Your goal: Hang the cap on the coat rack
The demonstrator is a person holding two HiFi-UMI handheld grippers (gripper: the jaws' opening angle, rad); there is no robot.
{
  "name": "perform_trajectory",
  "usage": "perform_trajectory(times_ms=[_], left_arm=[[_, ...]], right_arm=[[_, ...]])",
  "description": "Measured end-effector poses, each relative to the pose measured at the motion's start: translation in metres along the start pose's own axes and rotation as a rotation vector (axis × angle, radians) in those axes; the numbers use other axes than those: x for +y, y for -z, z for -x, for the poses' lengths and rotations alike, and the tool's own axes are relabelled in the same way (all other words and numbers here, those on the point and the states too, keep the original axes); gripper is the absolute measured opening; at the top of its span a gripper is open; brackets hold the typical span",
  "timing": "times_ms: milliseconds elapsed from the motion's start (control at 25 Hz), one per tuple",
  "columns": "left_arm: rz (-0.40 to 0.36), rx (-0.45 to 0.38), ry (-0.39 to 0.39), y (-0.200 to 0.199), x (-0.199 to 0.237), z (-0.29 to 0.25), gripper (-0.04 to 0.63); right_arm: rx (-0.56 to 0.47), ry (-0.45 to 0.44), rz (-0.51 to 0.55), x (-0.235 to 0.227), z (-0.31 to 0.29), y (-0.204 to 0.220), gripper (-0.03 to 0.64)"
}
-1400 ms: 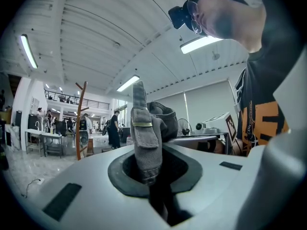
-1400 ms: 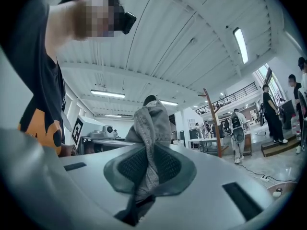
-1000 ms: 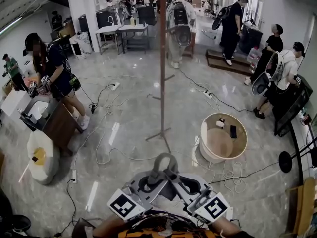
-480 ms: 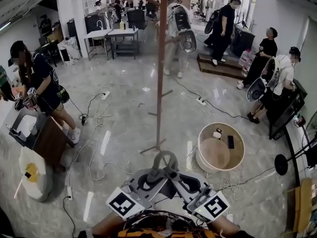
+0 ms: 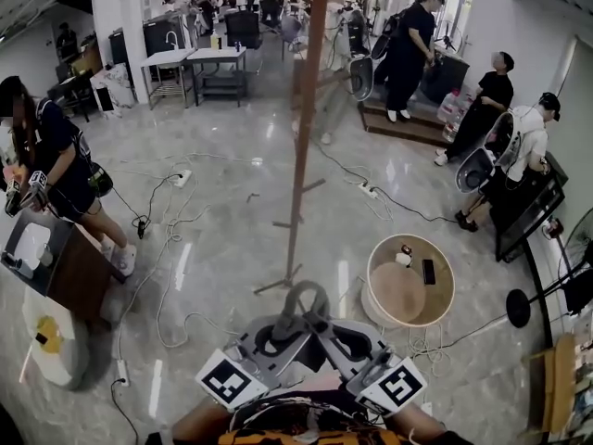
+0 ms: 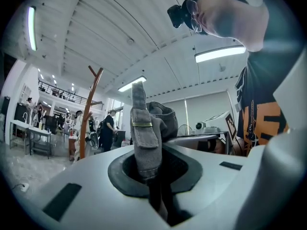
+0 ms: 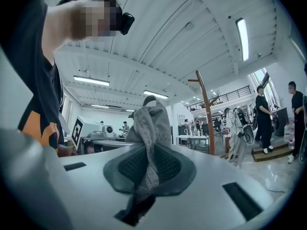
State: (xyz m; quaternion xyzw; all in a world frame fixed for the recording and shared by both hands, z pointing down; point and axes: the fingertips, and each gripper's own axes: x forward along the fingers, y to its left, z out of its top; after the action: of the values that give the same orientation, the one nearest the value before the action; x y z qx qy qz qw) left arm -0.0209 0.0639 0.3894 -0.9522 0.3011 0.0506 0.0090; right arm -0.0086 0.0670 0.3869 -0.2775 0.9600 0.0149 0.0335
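The coat rack (image 5: 301, 137) has drawn nearer, its pole now rising just beyond the grippers. The left gripper (image 5: 275, 339) and right gripper (image 5: 345, 343) are each clenched on the grey cap (image 5: 300, 300) — held between them, near the person, short of the rack.

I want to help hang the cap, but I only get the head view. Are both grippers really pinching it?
Observer: Yes for the left gripper. Its view shows the jaws shut on the strap of the cap, just below a metal buckle.
Operator: And the other one?
Observer: The right gripper is shut on bunched gray cap fabric.
Operator: Can they see the top of the rack?
Observer: Yes, the coat rack shows its top pegs in both gripper views.
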Motion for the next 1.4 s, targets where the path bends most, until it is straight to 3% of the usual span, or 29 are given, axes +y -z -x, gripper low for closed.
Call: perform_trajectory(times_ms=[880,1400], left_arm=[[-0.008,0.025,-0.119,0.009,0.153,-0.151,0.046],[-0.020,0.030,-0.019,0.003,0.258,-0.171,0.046]], right_arm=[[-0.066,-0.115,-0.050,-0.200,-0.085,-0.003,0.049],[-0.044,-0.011,-0.006,-0.258,-0.172,0.002,0.051]])
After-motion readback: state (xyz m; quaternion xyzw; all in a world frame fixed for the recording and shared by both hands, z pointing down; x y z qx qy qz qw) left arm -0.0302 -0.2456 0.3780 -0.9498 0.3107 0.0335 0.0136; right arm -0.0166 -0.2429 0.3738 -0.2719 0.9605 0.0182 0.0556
